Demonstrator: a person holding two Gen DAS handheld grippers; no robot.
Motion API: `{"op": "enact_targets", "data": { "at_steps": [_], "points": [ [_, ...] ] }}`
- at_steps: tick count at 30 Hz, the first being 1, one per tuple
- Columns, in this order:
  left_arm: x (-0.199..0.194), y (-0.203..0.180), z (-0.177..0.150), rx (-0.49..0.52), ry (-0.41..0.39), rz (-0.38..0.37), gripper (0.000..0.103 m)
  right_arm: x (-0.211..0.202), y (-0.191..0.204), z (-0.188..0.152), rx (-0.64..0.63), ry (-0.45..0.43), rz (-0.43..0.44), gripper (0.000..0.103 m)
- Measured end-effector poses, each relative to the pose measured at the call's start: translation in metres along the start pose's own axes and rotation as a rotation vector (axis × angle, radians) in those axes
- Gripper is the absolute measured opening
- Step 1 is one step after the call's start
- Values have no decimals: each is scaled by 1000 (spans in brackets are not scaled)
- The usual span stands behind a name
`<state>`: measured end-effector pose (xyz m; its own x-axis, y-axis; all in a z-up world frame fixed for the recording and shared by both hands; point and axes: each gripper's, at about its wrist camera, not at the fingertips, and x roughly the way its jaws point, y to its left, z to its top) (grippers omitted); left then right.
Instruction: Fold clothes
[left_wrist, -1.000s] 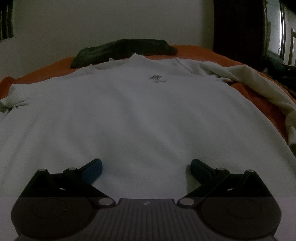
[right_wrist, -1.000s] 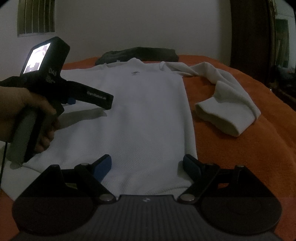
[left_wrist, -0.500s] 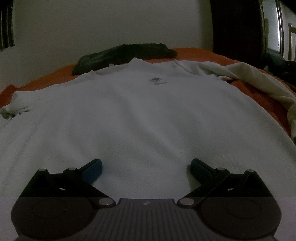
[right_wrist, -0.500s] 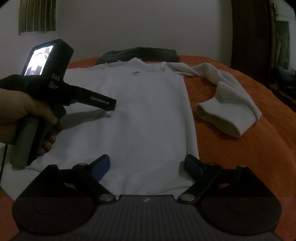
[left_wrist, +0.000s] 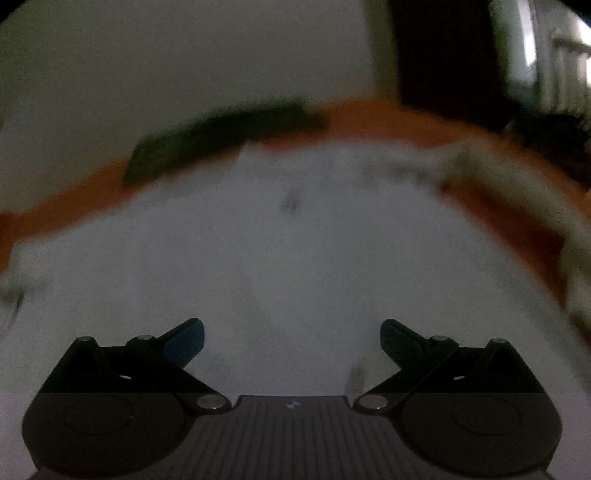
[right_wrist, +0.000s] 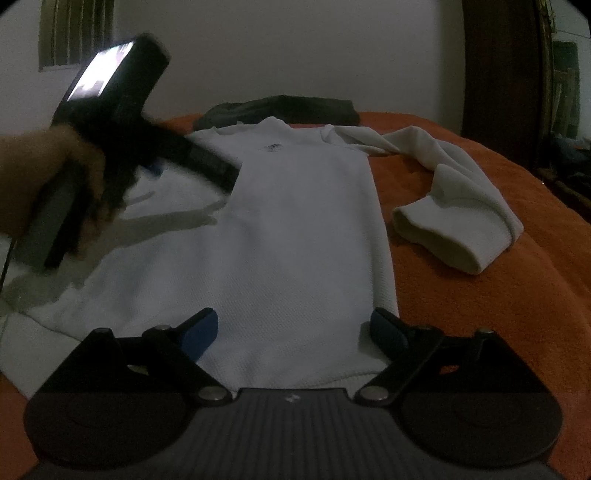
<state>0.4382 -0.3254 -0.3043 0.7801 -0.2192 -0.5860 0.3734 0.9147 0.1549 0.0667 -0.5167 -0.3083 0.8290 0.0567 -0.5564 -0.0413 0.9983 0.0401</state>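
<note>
A white long-sleeved sweater (right_wrist: 295, 229) lies flat, front up, on an orange bed cover (right_wrist: 480, 295). Its right sleeve (right_wrist: 461, 206) lies bent on the cover, cuff open toward me. My right gripper (right_wrist: 293, 330) is open, low over the sweater's bottom hem near its right corner. My left gripper (left_wrist: 291, 338) is open and empty above the sweater's body (left_wrist: 295, 277); that view is blurred. In the right wrist view the left gripper (right_wrist: 155, 173) is held by a hand (right_wrist: 48, 177) over the sweater's left side, tilted nose-down.
A dark folded garment (right_wrist: 280, 110) lies beyond the sweater's collar by the white wall; it also shows in the left wrist view (left_wrist: 221, 136). A dark wooden wardrobe (right_wrist: 506, 74) stands at the right. The bed edge falls away at far right.
The left gripper has moved forward over the sweater and tilted nose-down, blurring its view. The right gripper has stayed nearly still at the hem. Both stay open.
</note>
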Motion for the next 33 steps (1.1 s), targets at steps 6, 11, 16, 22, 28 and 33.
{"op": "enact_targets", "data": {
  "at_steps": [6,11,16,22,28,33],
  "points": [
    [47,28,78,-77,-51,-204,103,-45,-13,15,-47,-148,19,95],
    [123,32,109,-61,-91,-205,103,-42,-52,55,-79,-159,-44,94],
    [186,24,108,-69,-92,-197,103,6,-89,85,-16,-92,-164,74],
    [223,20,87,-108,-11,-233,103,83,-124,150,-63,-8,-197,54],
    [219,20,78,-108,-36,-230,103,162,-137,164,-230,249,-248,3],
    [215,27,70,-151,-69,-268,103,168,-157,192,-571,281,-531,5]
  ]
}}
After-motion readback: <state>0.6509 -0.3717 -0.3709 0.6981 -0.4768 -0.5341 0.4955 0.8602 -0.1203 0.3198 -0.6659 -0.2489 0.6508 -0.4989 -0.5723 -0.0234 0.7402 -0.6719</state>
